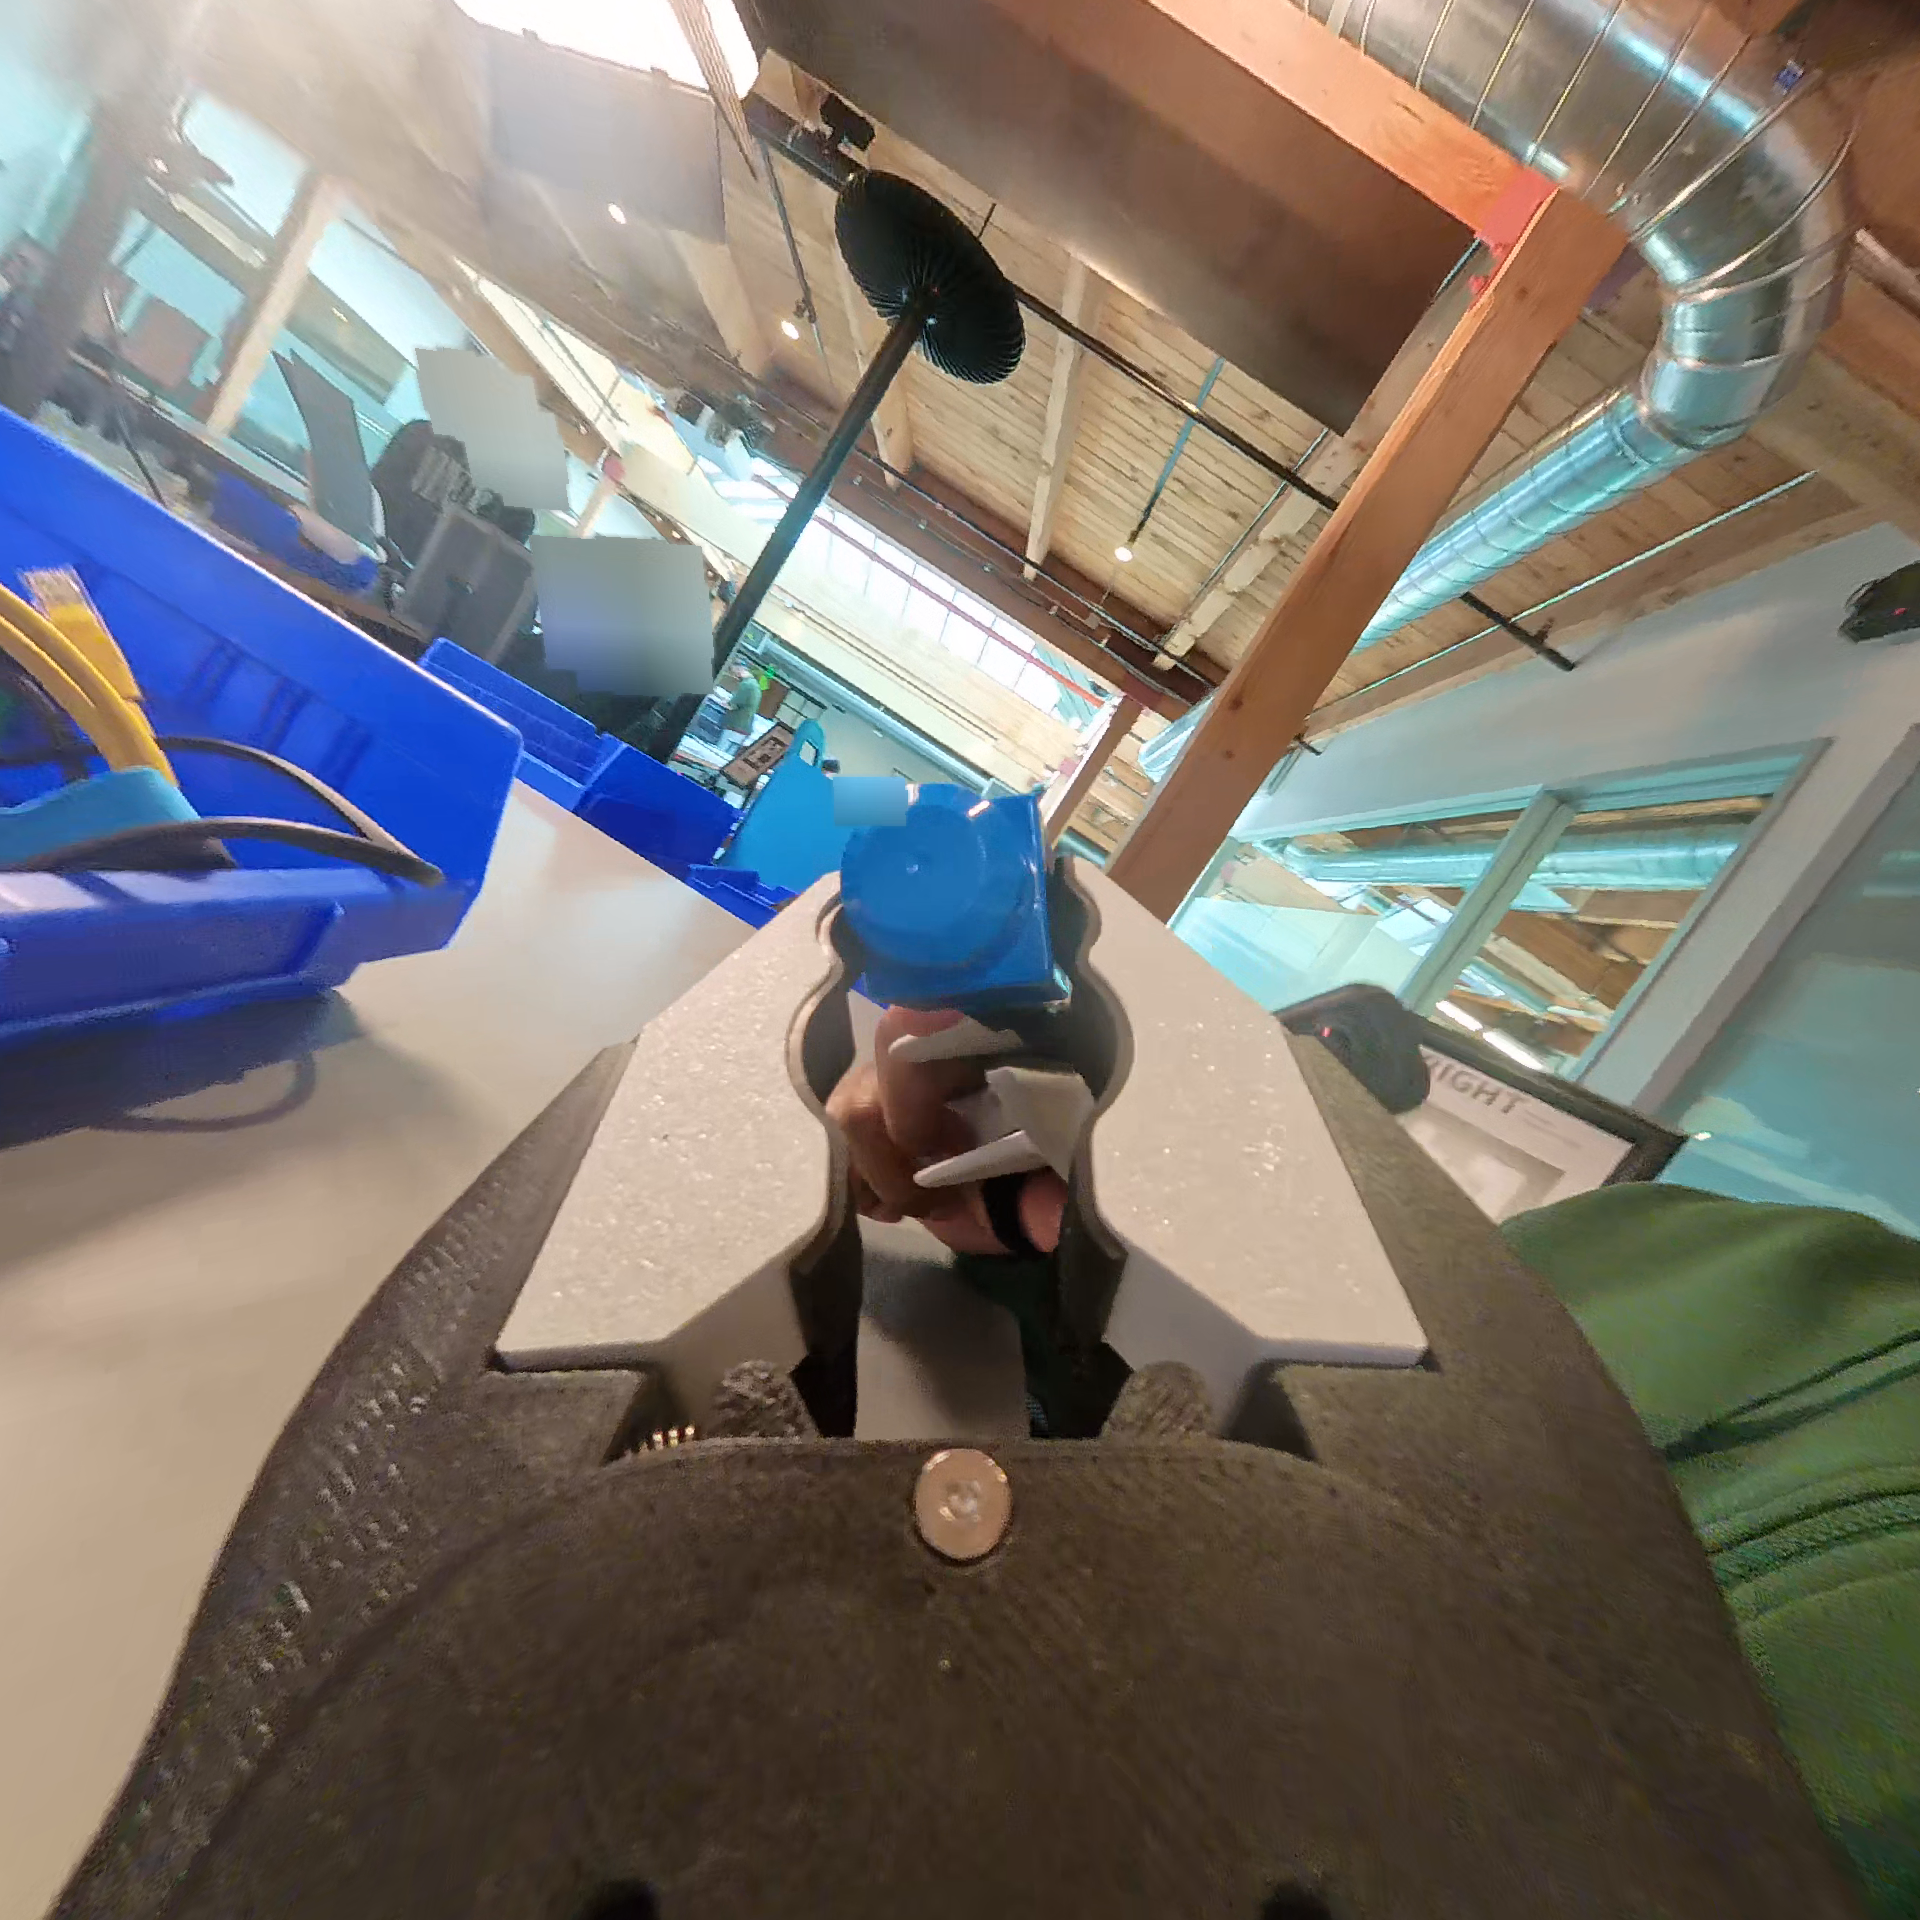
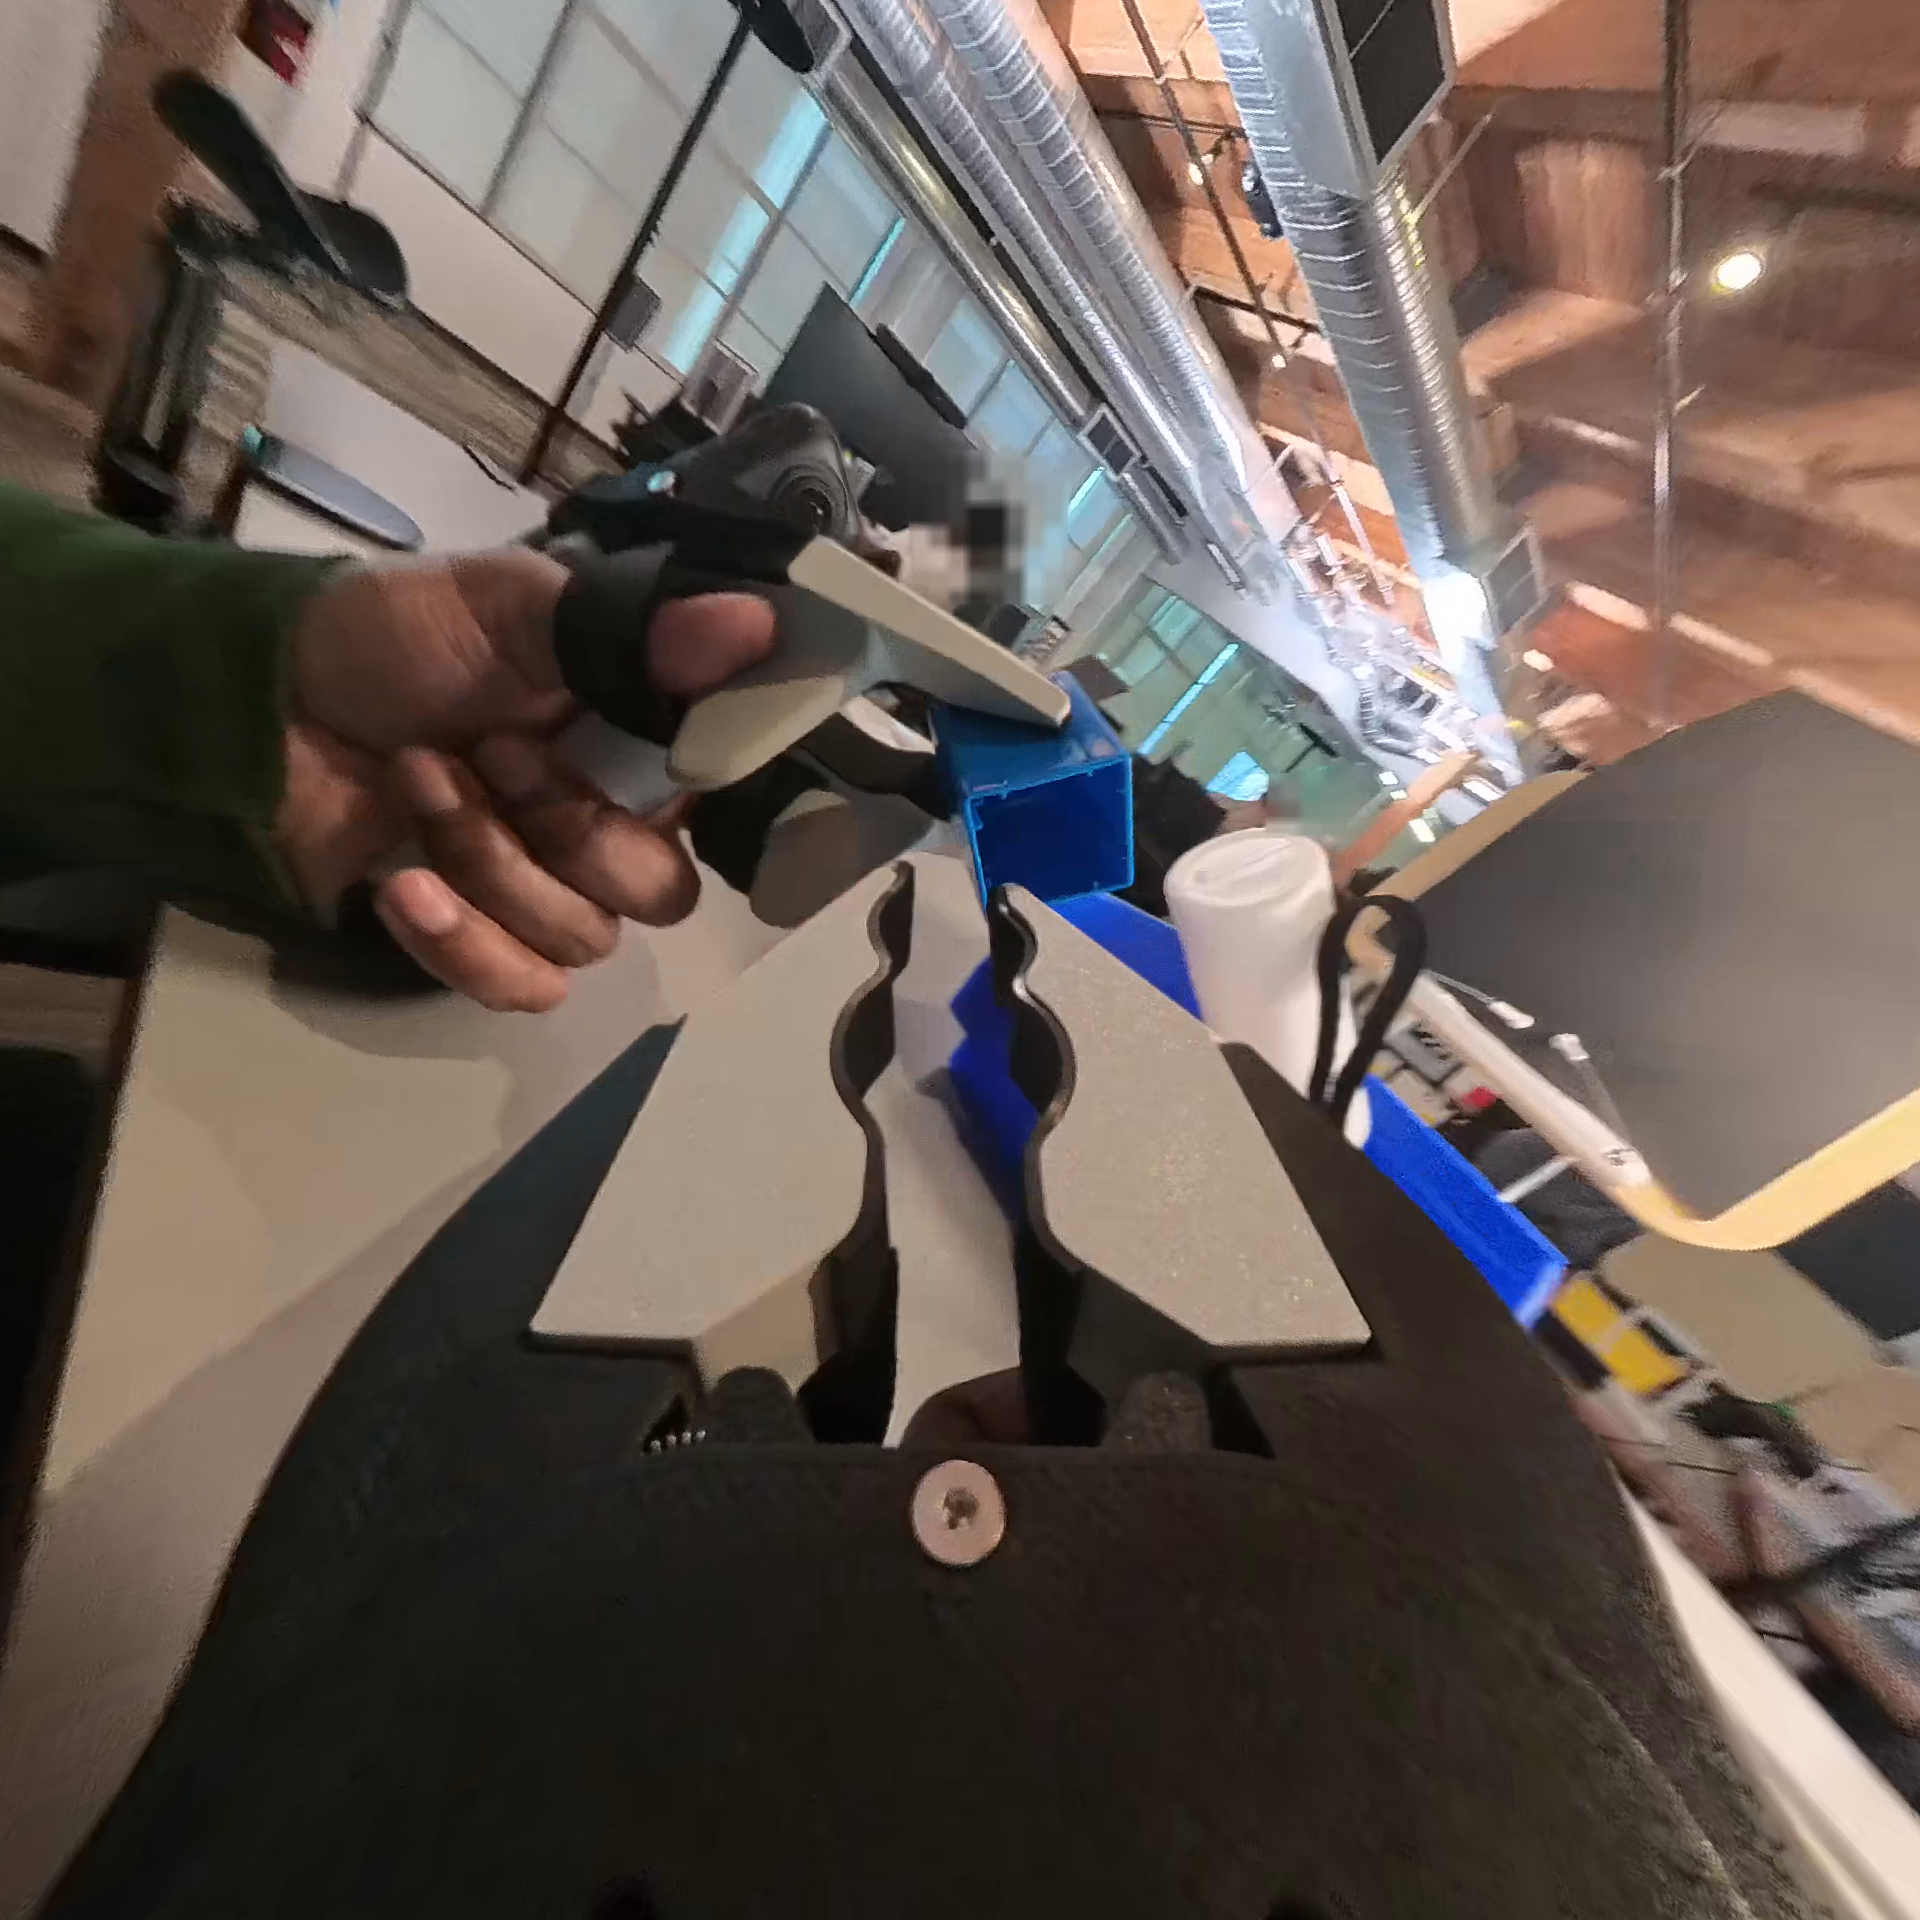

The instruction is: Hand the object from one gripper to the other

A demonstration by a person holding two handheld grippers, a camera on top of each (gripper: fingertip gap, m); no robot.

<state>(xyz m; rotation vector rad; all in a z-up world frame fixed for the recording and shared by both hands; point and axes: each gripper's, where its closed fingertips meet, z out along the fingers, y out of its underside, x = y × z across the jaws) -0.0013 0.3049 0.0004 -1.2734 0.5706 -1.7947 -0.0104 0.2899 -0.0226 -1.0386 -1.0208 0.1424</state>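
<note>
Left wrist view: the left claw (image 1: 951, 935) is clamped on the blue object (image 1: 940, 899) at its tips, round capped end facing the camera, so its long axis seems to run away along the claw.

Right wrist view: the right claw (image 2: 951, 904) stands apart and empty, just below the object (image 2: 1044, 805), held above the surface (image 2: 312, 1122). The handover looks pending; next, closing on its open square end.
</note>
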